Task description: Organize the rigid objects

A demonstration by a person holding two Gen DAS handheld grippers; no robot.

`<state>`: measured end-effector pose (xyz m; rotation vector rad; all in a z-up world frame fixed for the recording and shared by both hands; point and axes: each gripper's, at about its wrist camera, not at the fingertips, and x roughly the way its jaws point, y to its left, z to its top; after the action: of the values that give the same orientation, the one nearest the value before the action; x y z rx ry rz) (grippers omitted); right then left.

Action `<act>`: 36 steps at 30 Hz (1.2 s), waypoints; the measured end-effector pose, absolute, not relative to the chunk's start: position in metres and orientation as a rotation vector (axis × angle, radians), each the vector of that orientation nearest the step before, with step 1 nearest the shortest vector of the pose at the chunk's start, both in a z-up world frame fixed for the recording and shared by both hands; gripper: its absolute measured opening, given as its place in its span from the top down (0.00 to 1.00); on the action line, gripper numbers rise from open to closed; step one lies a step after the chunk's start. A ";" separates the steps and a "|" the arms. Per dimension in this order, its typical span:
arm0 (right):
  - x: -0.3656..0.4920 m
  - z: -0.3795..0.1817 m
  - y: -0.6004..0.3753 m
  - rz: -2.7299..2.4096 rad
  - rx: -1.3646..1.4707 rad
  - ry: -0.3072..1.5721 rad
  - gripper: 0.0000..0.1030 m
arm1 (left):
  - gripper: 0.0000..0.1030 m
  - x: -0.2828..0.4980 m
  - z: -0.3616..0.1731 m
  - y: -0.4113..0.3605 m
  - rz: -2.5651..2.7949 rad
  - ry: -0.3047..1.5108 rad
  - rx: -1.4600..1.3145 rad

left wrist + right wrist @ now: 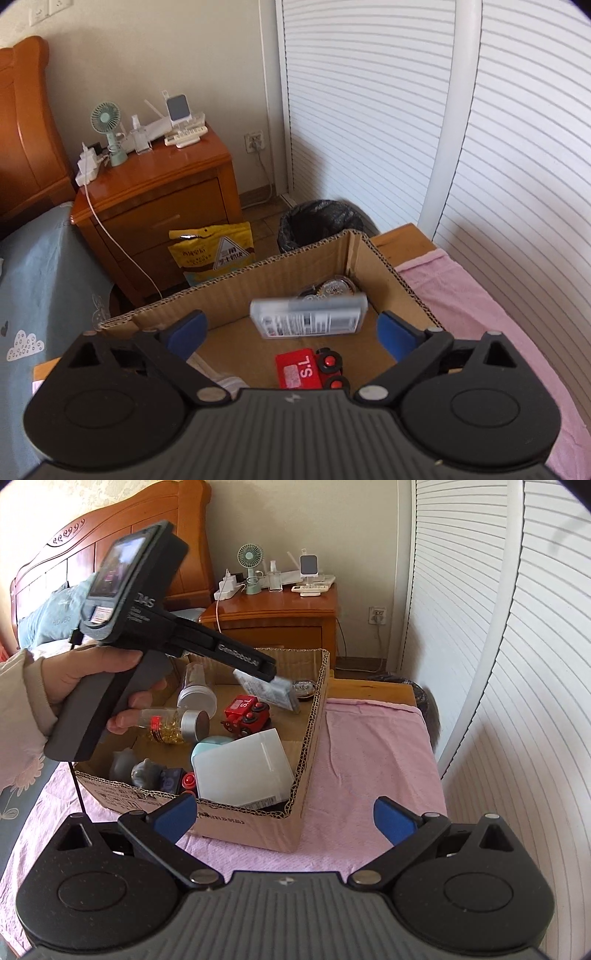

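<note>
A cardboard box (312, 716) stands on a pink cloth (369, 760) and holds several rigid objects. My left gripper (291, 328) is open above the box. A clear flat case with a label (308, 317) is blurred between and beyond its fingers, in the air over the box floor, touching neither pad; it also shows in the right wrist view (267, 690) under the left gripper's tip. A red toy train (314, 367) lies below, also in the right wrist view (245, 714). My right gripper (286, 818) is open and empty at the box's near right corner.
In the box: a round tin (336, 286), a glass jar with a silver lid (173, 725), a white container (242, 771), grey figurines (142, 770). A wooden nightstand (155, 192), a yellow bag (212, 254) and a black bin (319, 221) stand beyond. White slatted doors (369, 110) at right.
</note>
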<state>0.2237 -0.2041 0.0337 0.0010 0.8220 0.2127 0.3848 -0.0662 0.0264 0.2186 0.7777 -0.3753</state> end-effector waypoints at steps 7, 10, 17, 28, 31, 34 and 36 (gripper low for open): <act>0.210 0.039 -0.201 0.188 0.018 0.817 0.00 | 0.01 0.333 0.056 -0.041 -0.322 0.681 0.222; 0.203 0.041 -0.199 0.160 0.026 0.822 0.00 | 0.01 0.298 0.068 -0.028 -0.304 0.622 0.226; 0.182 0.045 -0.190 0.077 0.016 0.821 0.00 | 0.01 0.220 0.073 -0.011 -0.177 0.607 0.245; 0.151 0.047 -0.174 0.017 0.007 0.836 0.00 | 0.01 0.150 0.062 0.005 -0.108 0.737 0.118; 0.145 0.047 -0.170 0.014 0.004 0.838 0.00 | 0.01 0.141 0.061 0.006 -0.113 0.744 0.101; 0.143 0.046 -0.169 0.012 0.009 0.839 0.00 | 0.01 0.139 0.059 0.009 -0.108 0.764 0.068; 0.142 0.046 -0.168 0.012 0.009 0.841 0.00 | 0.01 0.138 0.058 0.010 -0.110 0.769 0.059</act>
<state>0.1418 -0.1678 0.0465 0.0085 0.8409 0.0117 0.1376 0.0105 0.0584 0.0589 0.7690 -0.1100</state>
